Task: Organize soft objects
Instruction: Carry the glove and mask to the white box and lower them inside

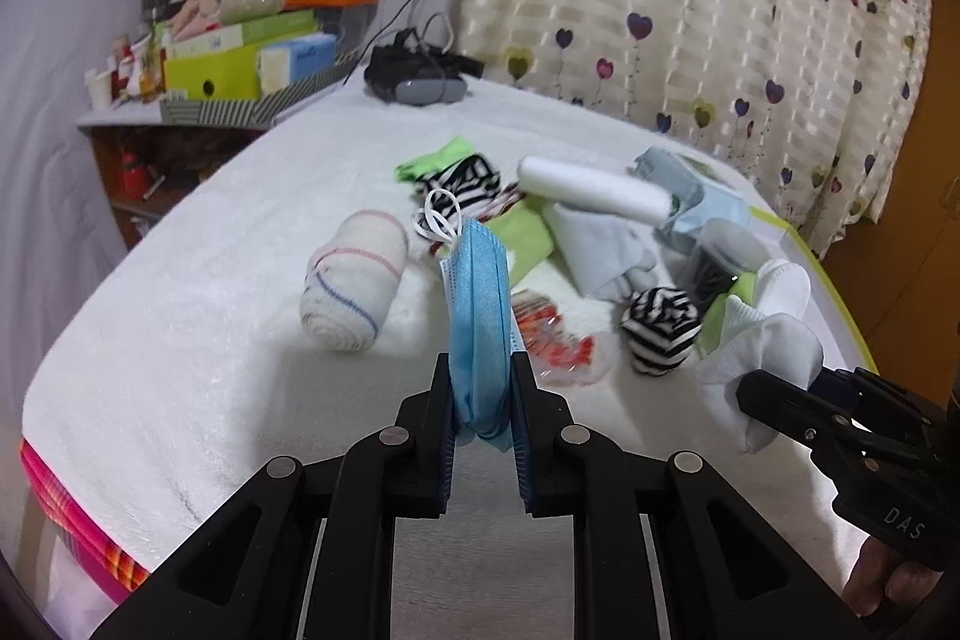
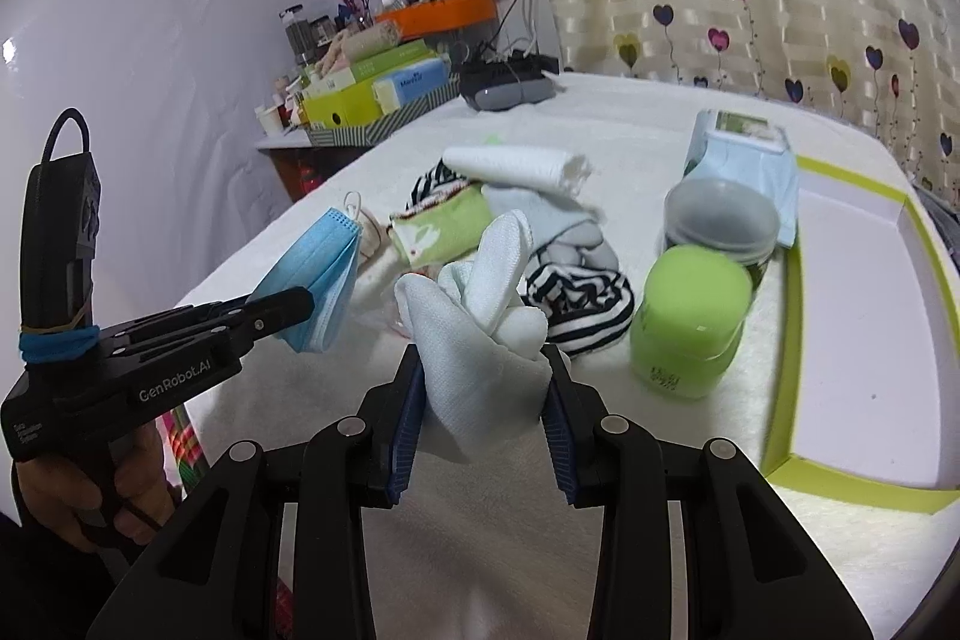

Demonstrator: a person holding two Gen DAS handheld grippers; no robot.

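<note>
A white towel-covered table [image 2: 528,520] holds a pile of soft items; a green-rimmed tray [image 2: 798,340] sits to the pile's right. Your right gripper [image 2: 483,400] clamps a white sock [image 2: 474,316] above the pile's near edge. Your left gripper [image 1: 480,400] pinches a blue face mask [image 1: 477,316] beside it. You appear mid-carry; next, likely bring both to the tray.

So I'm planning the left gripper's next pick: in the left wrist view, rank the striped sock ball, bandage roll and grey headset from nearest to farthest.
From the left gripper, shut on the blue mask:
1. Striped sock ball, right; bandage roll, left: too close to call.
2. Grey headset, far back on the bed.
</note>
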